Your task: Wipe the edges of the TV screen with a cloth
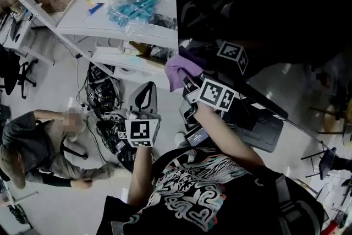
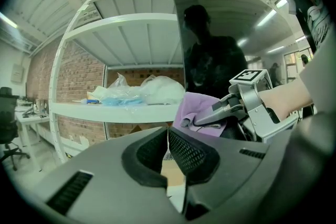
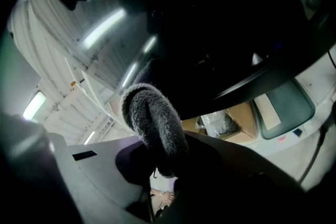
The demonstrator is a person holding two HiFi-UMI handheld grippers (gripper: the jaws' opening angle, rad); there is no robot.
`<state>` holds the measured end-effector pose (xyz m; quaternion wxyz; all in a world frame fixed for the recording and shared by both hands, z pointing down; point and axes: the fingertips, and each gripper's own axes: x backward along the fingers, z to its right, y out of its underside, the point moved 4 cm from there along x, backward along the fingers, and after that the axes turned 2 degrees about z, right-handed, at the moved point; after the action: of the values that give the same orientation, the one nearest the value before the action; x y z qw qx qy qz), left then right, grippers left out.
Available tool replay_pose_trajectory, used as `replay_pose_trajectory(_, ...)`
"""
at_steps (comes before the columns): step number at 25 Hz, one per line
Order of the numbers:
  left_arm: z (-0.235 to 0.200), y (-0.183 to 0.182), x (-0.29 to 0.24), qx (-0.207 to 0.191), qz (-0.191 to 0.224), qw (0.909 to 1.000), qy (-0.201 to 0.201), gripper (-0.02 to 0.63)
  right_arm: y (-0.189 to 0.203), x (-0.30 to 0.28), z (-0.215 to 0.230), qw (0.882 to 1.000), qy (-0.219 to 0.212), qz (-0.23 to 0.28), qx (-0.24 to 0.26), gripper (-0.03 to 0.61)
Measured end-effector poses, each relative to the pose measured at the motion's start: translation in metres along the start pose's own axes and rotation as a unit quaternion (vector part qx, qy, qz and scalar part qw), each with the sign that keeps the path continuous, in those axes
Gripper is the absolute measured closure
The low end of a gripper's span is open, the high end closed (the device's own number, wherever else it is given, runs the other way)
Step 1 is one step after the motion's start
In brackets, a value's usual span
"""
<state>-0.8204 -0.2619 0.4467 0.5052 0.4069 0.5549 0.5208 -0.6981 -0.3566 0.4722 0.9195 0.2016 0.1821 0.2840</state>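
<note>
The dark TV screen (image 1: 258, 3) fills the upper right of the head view, and its left edge runs down beside the shelf. A purple cloth (image 1: 177, 70) is pressed against that left edge. My right gripper (image 1: 186, 78) is shut on it. In the right gripper view the cloth (image 3: 152, 123) bulges up from between the jaws, just under the black screen (image 3: 220, 29). The left gripper view shows the cloth (image 2: 198, 110) and the right gripper (image 2: 207, 118) at the screen's edge (image 2: 180, 55). My left gripper (image 2: 168, 132) hangs lower left of the cloth, shut and holding nothing.
A white shelf (image 1: 137, 33) holding plastic bags with blue items (image 1: 132, 8) stands just left of the TV. Tangled cables and gear (image 1: 104, 99) lie on the floor below. A person (image 1: 38, 143) crouches at the left. Cardboard boxes (image 3: 244, 115) sit under the TV.
</note>
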Motion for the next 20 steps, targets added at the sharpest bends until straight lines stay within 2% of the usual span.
replay_pose_trajectory(4, 0.003, 0.000, 0.005, -0.002, -0.003, 0.9999, 0.010, 0.592, 0.018, 0.012, -0.011, 0.999, -0.013, -0.017, 0.045, 0.502)
replay_pose_trajectory(7, 0.011, 0.005, 0.002, 0.009, -0.006, 0.9994, 0.033, 0.592, 0.025, 0.039, -0.010, 0.996, 0.002, -0.013, 0.091, 0.502)
replay_pose_trajectory(11, 0.021, 0.009, -0.002, 0.013, 0.006, 0.9989, 0.044, 0.592, 0.029, 0.066, -0.011, 0.988, 0.003, -0.012, 0.157, 0.502)
replay_pose_trajectory(20, 0.101, -0.010, 0.019, 0.002, 0.018, 0.9965, 0.081, 0.592, 0.009, 0.204, -0.009, 0.959, 0.054, 0.064, 0.270, 0.502)
